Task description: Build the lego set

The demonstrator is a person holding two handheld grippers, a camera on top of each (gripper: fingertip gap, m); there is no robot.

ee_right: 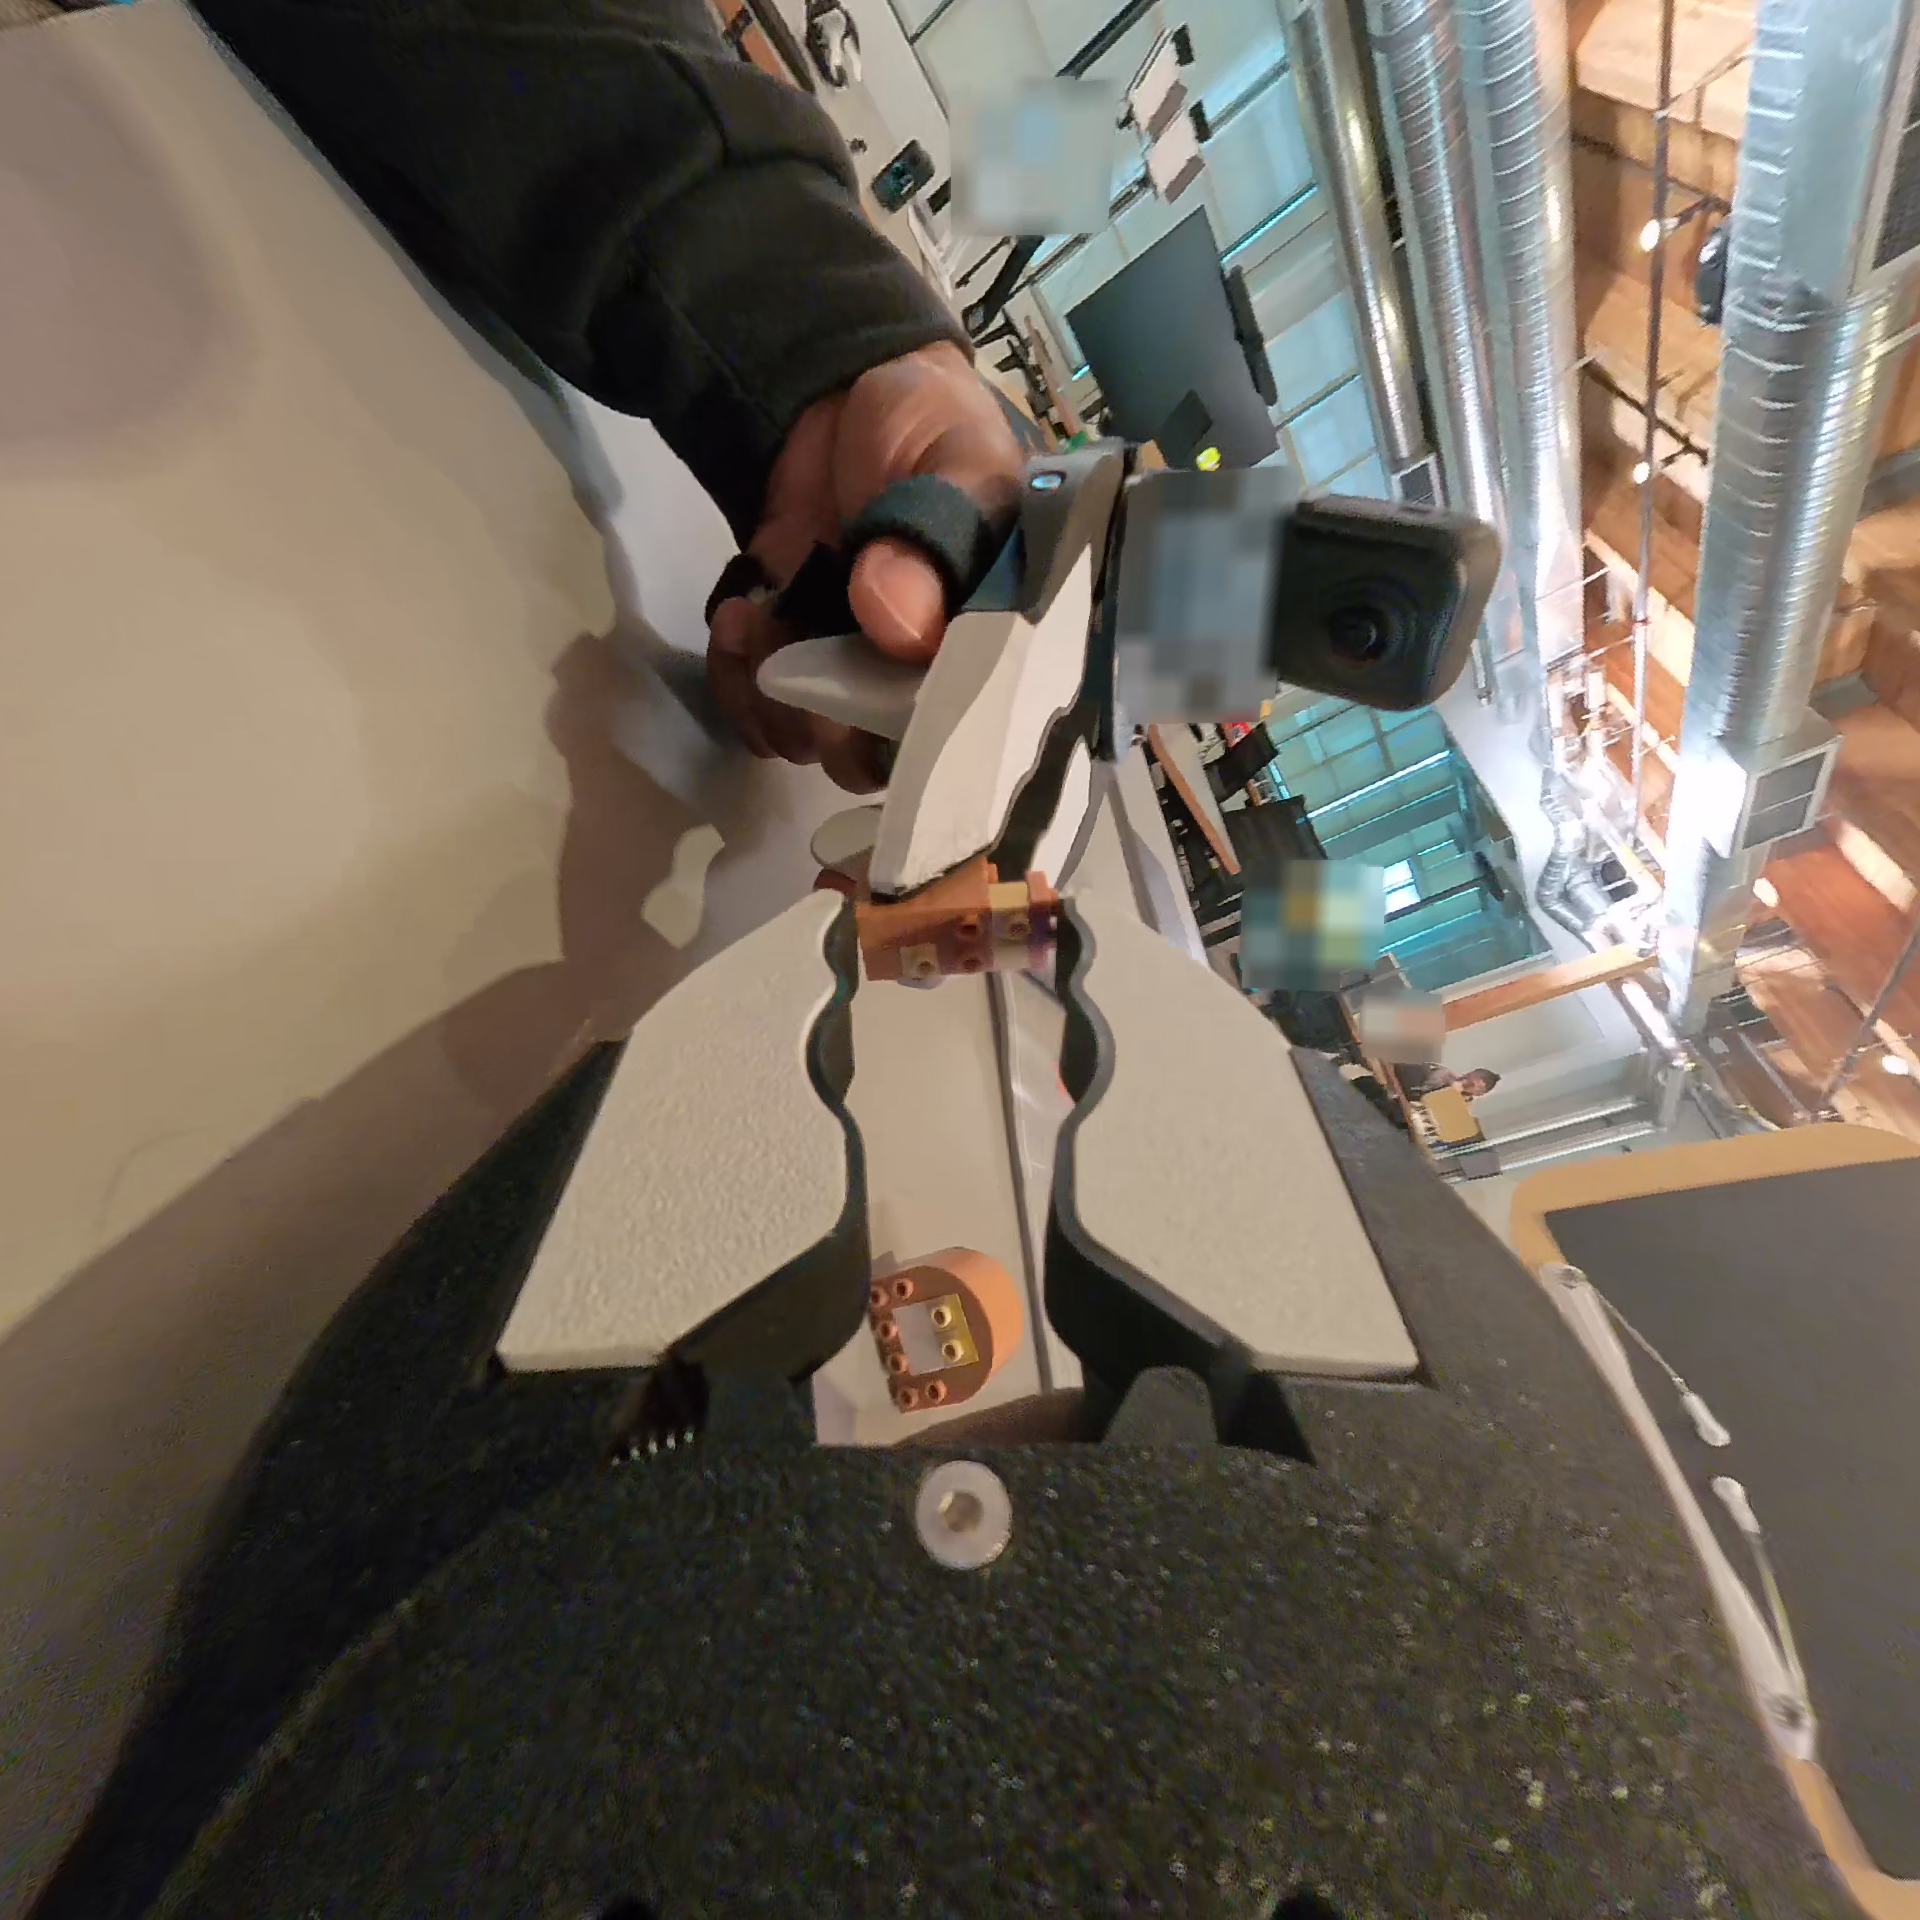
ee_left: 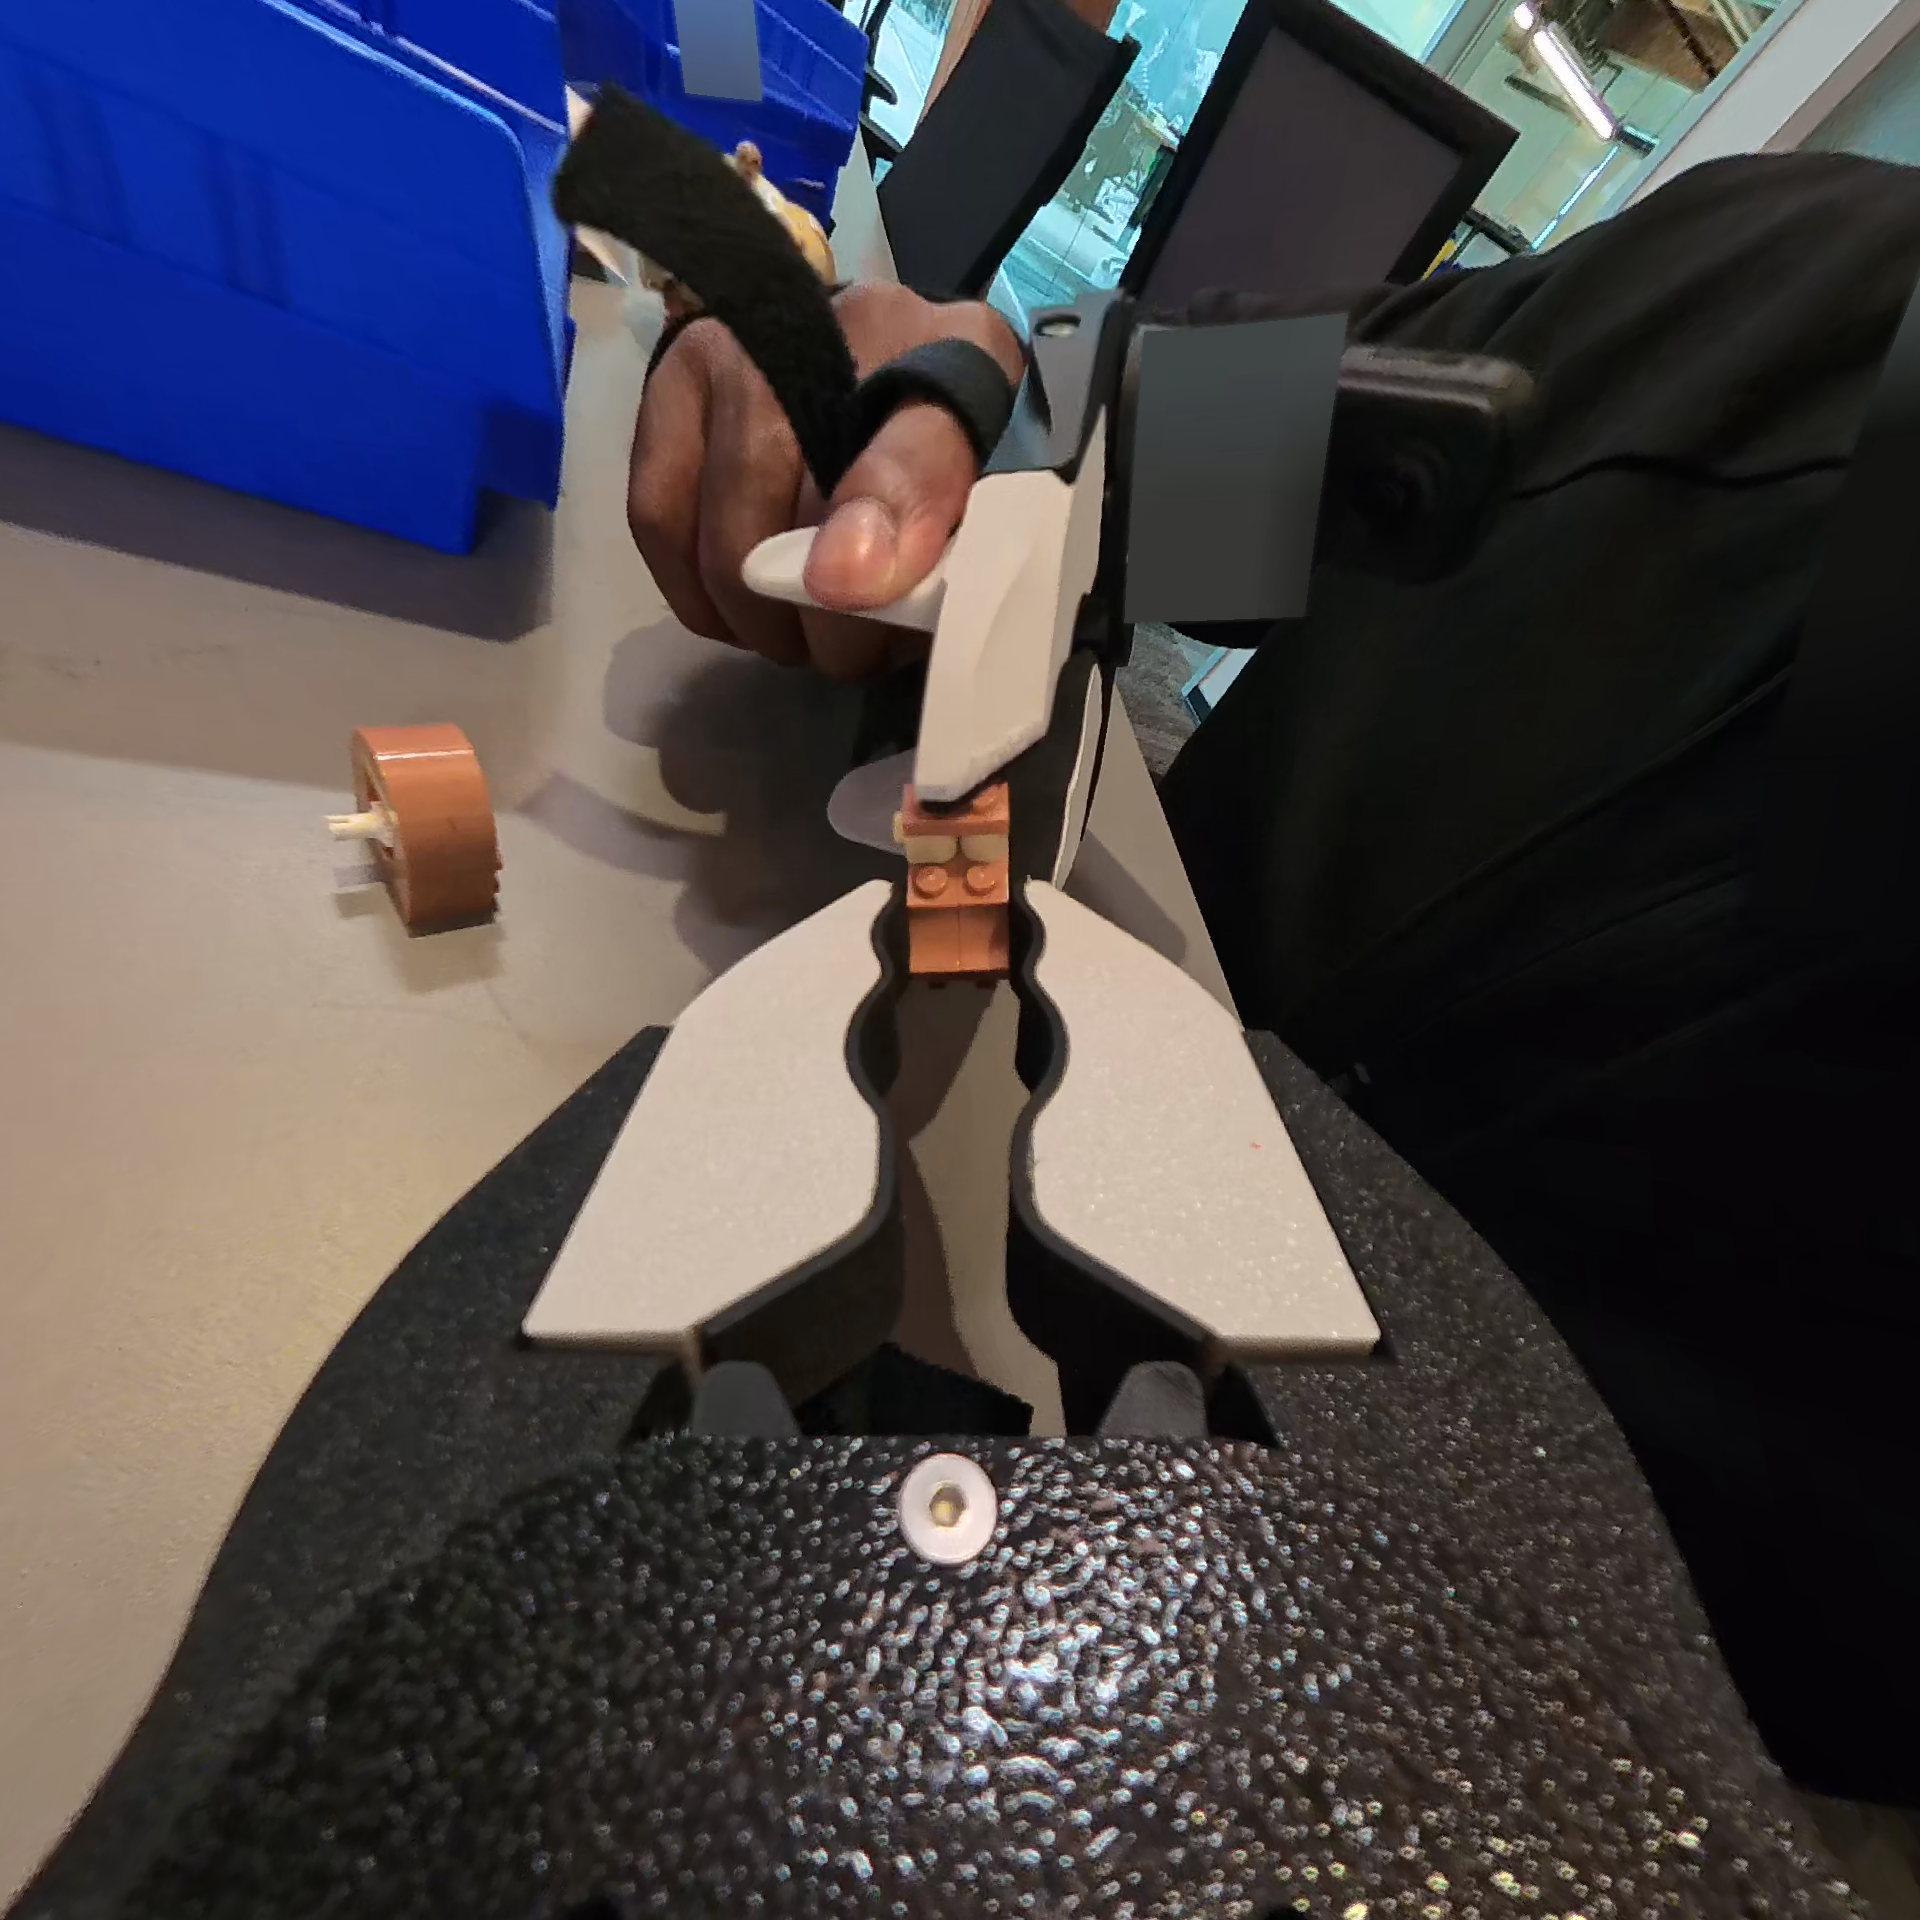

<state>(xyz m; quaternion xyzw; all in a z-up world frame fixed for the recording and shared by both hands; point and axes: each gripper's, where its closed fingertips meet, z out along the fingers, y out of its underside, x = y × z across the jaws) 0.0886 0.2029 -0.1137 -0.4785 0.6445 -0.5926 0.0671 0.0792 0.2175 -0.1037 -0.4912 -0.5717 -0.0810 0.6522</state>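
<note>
Your left gripper (ee_left: 958, 914) has its two grey fingers closed narrowly on a small brown and tan toy-brick assembly (ee_left: 958, 909), with the pads pressed on both sides of the brown lower block. That assembly sits at the very tips, at 12 o'clock from the left wrist camera, raised off the pale grey tabletop (ee_left: 208, 1143).

Your right gripper (ee_right: 956, 940) clasps the same brick assembly (ee_right: 951, 940) from the other end, its jaws set wider and closed across the long side of the piece. The left fingertip meets the brown end and the right fingertip meets the stacked tan and brown end. In the left wrist view one grey finger (ee_left: 977, 665) of that right gripper comes down from 12 o'clock and bears on the top of the assembly.

A round brown toy-brick wheel with a cream axle peg (ee_left: 426, 821) lies on its edge on the table at 10 o'clock from the left gripper, well apart from it. In the right wrist view the same wheel (ee_right: 940, 1335) shows between the finger bases at 6 o'clock from the fingertips, studs facing the camera.

Blue plastic storage bins (ee_left: 260, 260) stand on the table at 10 to 11 o'clock, behind your right hand (ee_left: 769, 499). Your left hand (ee_right: 862, 582) wears a black strap.
</note>
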